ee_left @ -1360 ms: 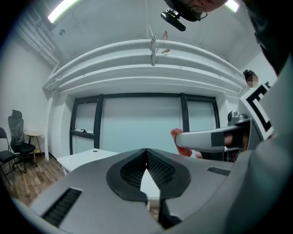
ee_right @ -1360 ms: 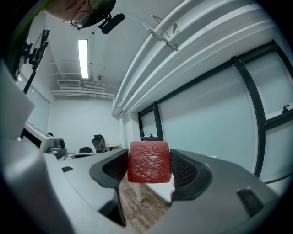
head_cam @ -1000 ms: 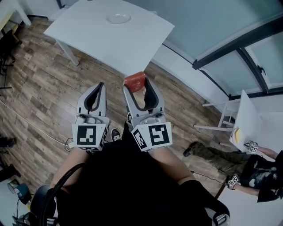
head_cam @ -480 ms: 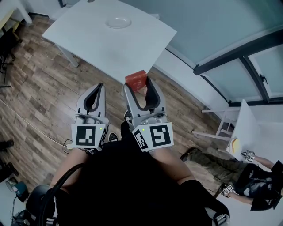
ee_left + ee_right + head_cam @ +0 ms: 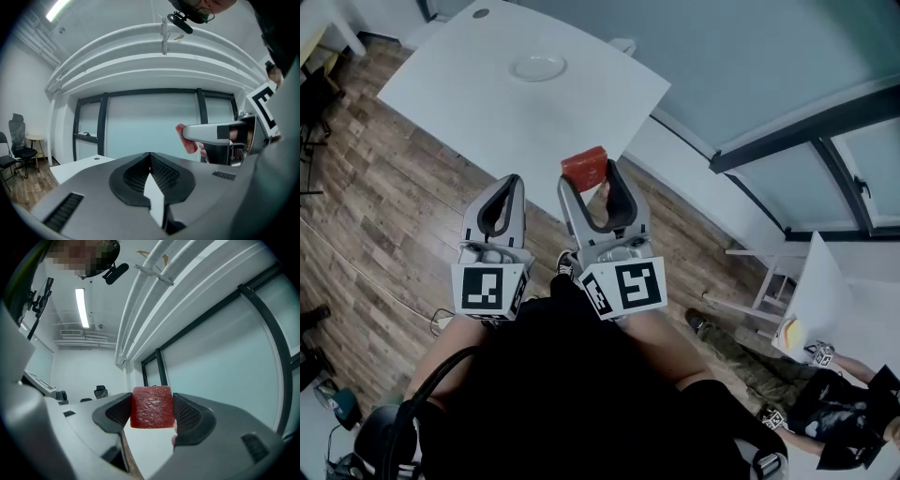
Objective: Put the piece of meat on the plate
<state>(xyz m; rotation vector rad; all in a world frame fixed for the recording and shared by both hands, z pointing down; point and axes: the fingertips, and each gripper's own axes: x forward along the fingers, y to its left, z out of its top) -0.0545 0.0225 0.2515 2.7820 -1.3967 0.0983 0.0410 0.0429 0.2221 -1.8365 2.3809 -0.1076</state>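
Head view: a glass plate on the white table, well apart from the right gripper, clamped on a red, square-cut piece of meat; left gripper, jaws together.

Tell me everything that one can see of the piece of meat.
The meat is a dark red, roughly square slab with a grainy surface and looks raw. Its two side edges are clamped between the jaws of the right hand-held gripper, which holds it in the air near the edge of the white table. Only the jaws touch it. The plate lies farther off on that table.
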